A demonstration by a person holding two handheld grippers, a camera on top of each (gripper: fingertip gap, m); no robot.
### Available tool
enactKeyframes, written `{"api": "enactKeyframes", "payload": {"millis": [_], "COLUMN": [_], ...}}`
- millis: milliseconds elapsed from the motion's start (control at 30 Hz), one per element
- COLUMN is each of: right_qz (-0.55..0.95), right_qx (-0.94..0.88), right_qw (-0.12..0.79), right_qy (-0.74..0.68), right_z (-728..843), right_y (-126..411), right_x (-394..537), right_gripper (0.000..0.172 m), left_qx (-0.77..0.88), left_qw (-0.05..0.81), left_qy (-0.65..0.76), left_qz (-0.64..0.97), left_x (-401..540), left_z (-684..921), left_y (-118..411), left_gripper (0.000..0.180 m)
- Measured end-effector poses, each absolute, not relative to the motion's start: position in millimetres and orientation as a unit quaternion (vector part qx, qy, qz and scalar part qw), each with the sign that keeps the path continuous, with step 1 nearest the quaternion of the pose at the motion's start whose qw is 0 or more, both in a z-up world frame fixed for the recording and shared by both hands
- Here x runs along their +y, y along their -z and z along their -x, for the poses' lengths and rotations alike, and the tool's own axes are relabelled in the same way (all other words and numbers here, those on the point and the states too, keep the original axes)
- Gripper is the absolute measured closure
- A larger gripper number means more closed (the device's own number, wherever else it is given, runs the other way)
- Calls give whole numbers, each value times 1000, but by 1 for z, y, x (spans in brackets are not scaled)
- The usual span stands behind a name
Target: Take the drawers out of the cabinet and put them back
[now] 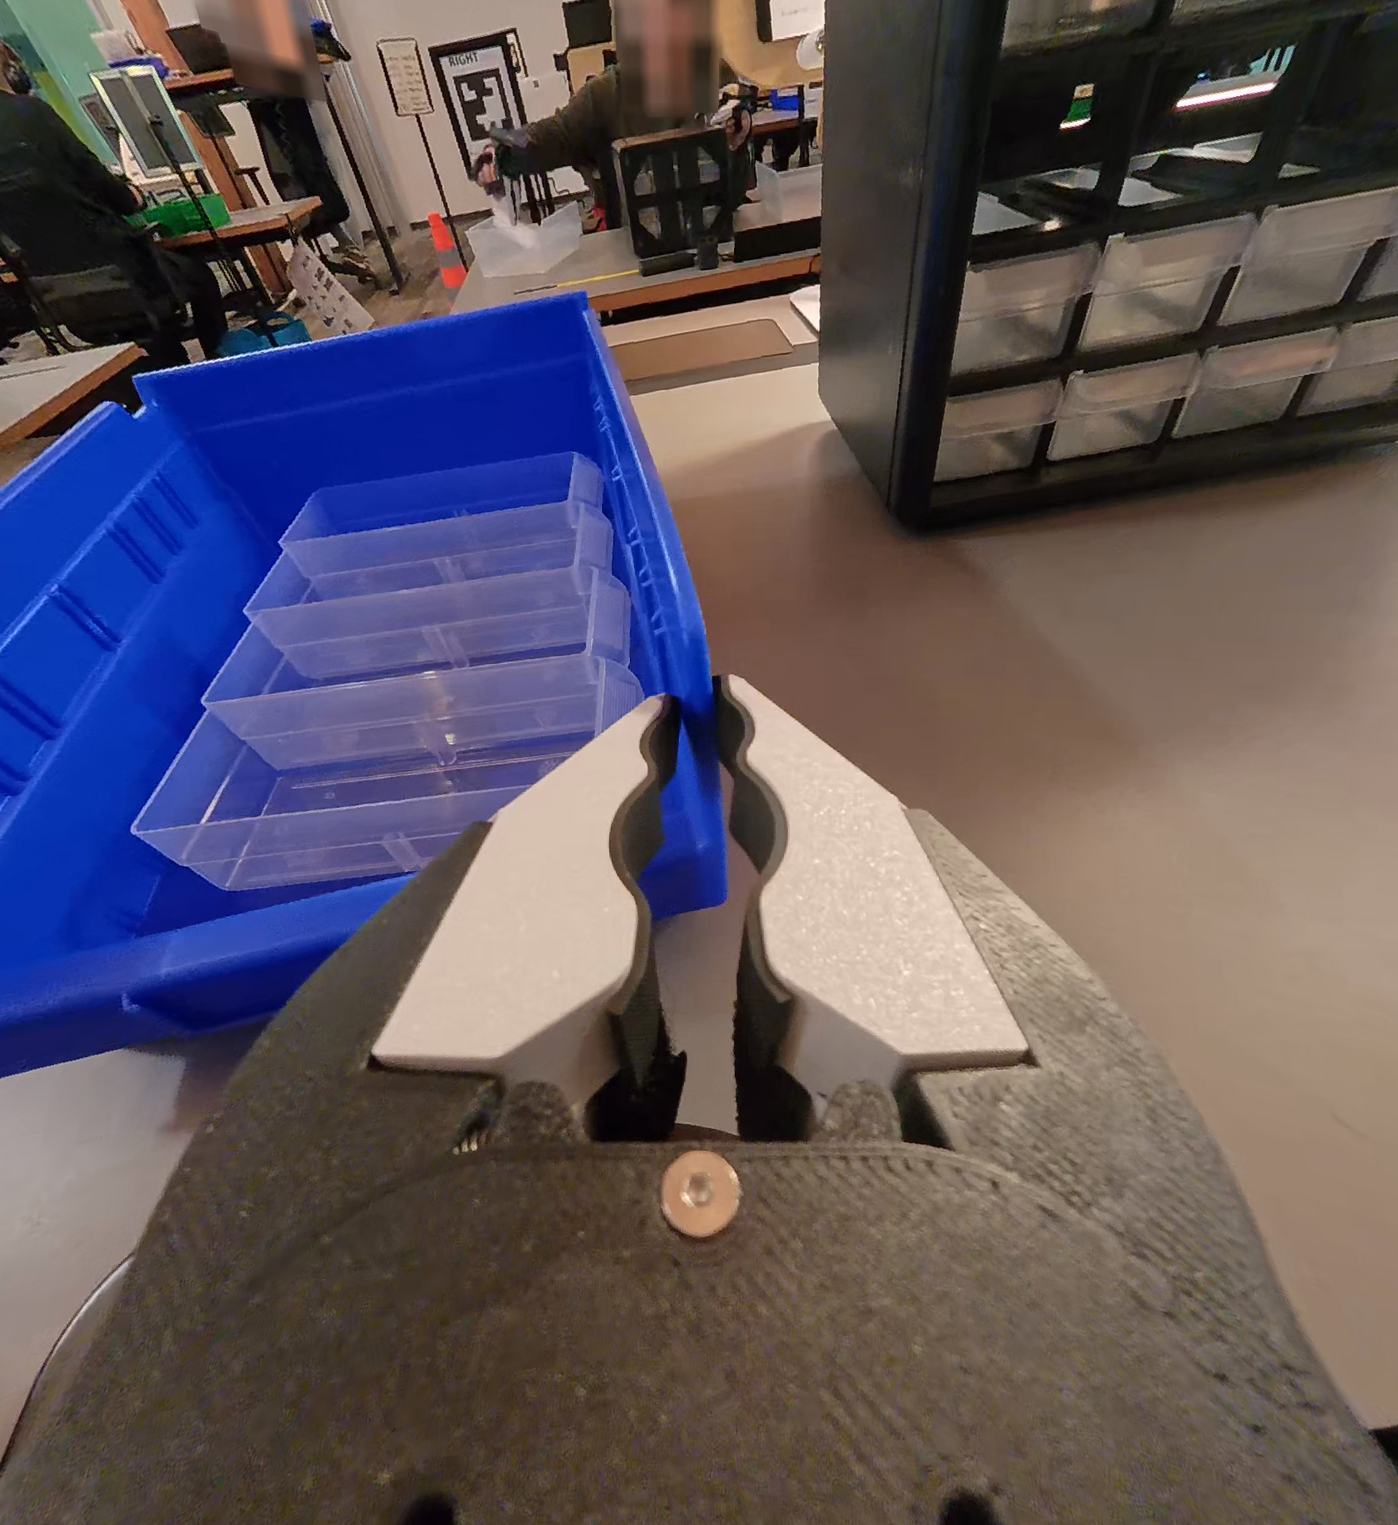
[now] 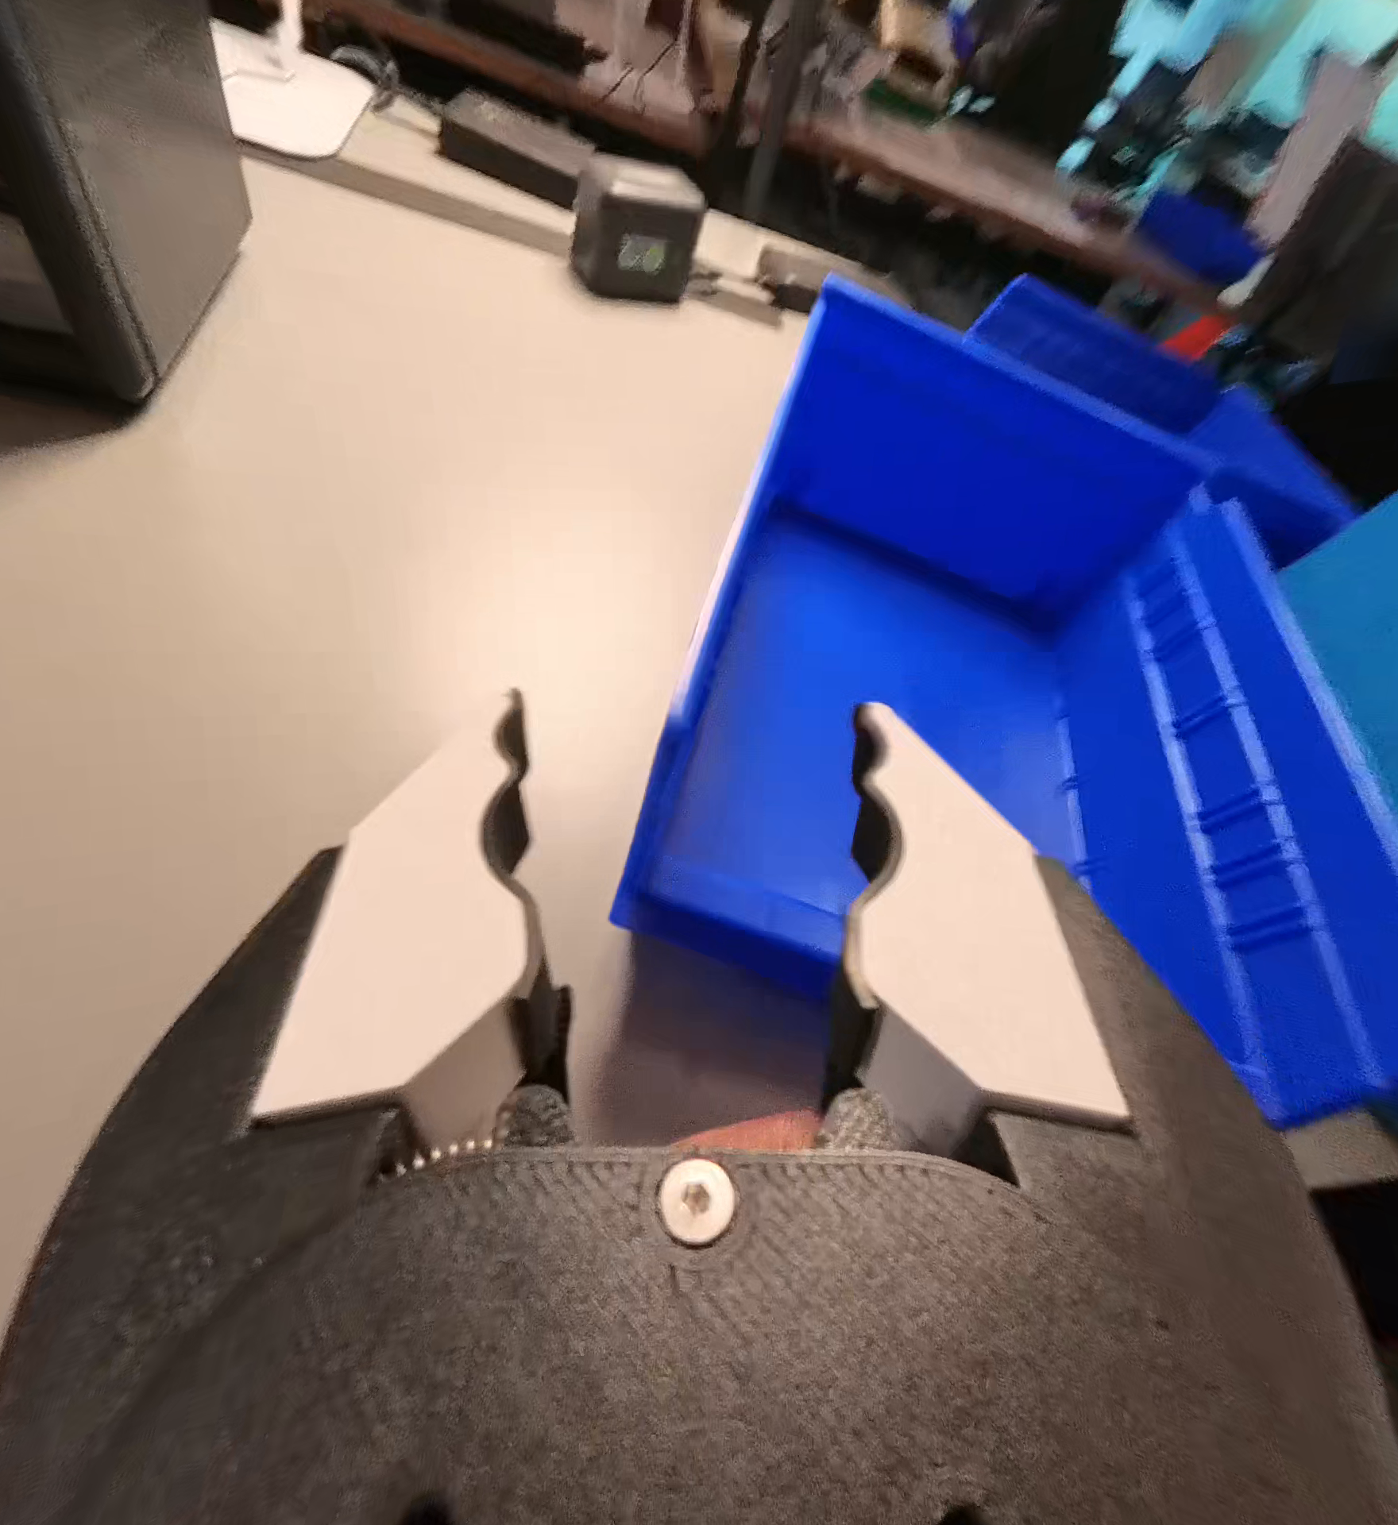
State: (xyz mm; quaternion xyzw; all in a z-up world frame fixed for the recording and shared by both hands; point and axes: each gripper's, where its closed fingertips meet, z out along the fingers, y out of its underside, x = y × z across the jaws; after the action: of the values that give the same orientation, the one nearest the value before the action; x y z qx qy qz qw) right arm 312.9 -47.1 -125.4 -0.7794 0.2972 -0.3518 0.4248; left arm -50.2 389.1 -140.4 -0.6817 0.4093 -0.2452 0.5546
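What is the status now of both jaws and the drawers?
Left gripper jaws clamped on blue plastic bin wall. Right gripper jaws wide open, holding nothing. Four clear plastic drawers in bin; black cabinet path clear.

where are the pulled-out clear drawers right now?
Left wrist view: four clear drawers lie side by side in the blue bin, left of the black cabinet.

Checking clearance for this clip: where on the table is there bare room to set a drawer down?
Bare table lies between the blue bin and the black cabinet. That bin is crowded with clear drawers along its right wall. A second blue bin looks empty.
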Motion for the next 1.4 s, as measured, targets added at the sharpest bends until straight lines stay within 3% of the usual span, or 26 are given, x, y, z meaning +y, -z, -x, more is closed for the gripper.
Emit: {"api": "enactKeyframes", "payload": {"millis": [33, 67, 100, 233, 600, 733, 967, 1200, 1300, 1400], "right_qz": [786, 789, 785, 793, 811, 806, 790, 766, 768, 754], "right_qx": [293, 287, 281, 224, 202, 194, 84, 68, 103, 108], "right_qw": [434, 447, 459, 448, 468, 477, 573, 616, 617, 633], "right_qy": [329, 308, 308, 346, 286, 292, 201, 170, 137, 141], "right_z": [-314, -314, -318, -316, -355, -340, -273, -300, -313, -313], "right_y": [134, 140, 142, 140, 141, 123, 79, 101, 128, 122], "right_x": [-45, -41, -38, -28, -23, -31, 31, 130, 143, 133], "right_gripper": [114, 147, 156, 160, 164, 139, 136, 137, 139, 140], "left_qx": [409, 409, 407, 400, 396, 406, 410, 389, 399, 415], "left_qw": [554, 553, 553, 557, 543, 520, 505, 506, 471, 442], "left_qy": [245, 246, 246, 236, 238, 282, 371, 315, 263, 160], "left_qz": [682, 683, 684, 688, 701, 696, 662, 703, 741, 779], "left_x": [389, 390, 391, 395, 417, 405, 382, 437, 463, 498], "left_z": [50, 49, 49, 52, 48, 52, 72, 90, 97, 115], "left_y": [140, 140, 140, 140, 143, 142, 99, 81, 97, 118], "left_gripper": [172, 172, 172, 173, 174, 148, 134, 132, 132, 131]}}
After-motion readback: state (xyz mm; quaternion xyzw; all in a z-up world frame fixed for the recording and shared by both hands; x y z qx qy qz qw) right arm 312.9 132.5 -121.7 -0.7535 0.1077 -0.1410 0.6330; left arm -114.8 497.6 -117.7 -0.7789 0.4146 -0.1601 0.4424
